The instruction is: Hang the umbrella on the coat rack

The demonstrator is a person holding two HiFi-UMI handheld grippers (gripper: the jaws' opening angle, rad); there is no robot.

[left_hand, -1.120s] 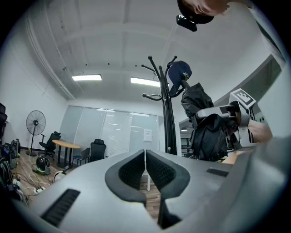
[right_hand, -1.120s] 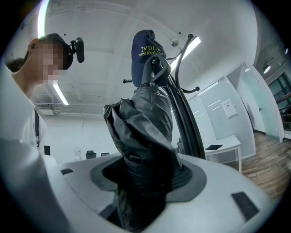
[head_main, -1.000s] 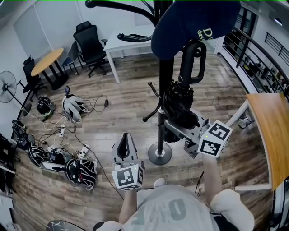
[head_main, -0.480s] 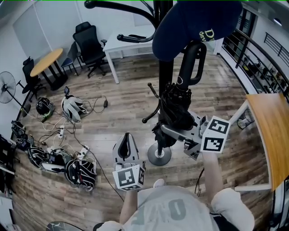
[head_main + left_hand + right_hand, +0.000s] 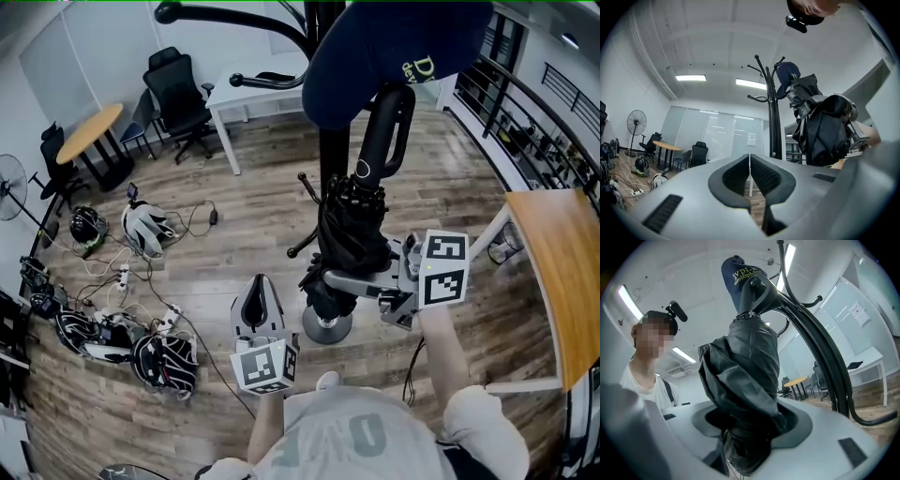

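Note:
A folded black umbrella (image 5: 352,234) stands nearly upright beside the black coat rack (image 5: 330,178). Its looped handle (image 5: 384,131) reaches up just under the navy cap (image 5: 384,47) that hangs on the rack. My right gripper (image 5: 339,281) is shut on the umbrella's lower canopy, and the fabric bulges out of the jaws in the right gripper view (image 5: 745,427). There the handle (image 5: 759,289) lies close against a curved rack arm (image 5: 820,348); I cannot tell if it is hooked on. My left gripper (image 5: 258,309) hangs lower left of the pole, shut and empty (image 5: 750,176).
The rack's round base (image 5: 326,328) is on the wooden floor by my feet. Helmets and cables (image 5: 141,337) lie at the left. A white desk (image 5: 253,89), office chairs (image 5: 173,89) and a round table (image 5: 89,131) stand behind. A wooden table (image 5: 558,272) is at the right.
My right gripper has carried the umbrella a little left, closer to the pole, and has turned so its marker cube faces me more squarely. The left gripper has kept still.

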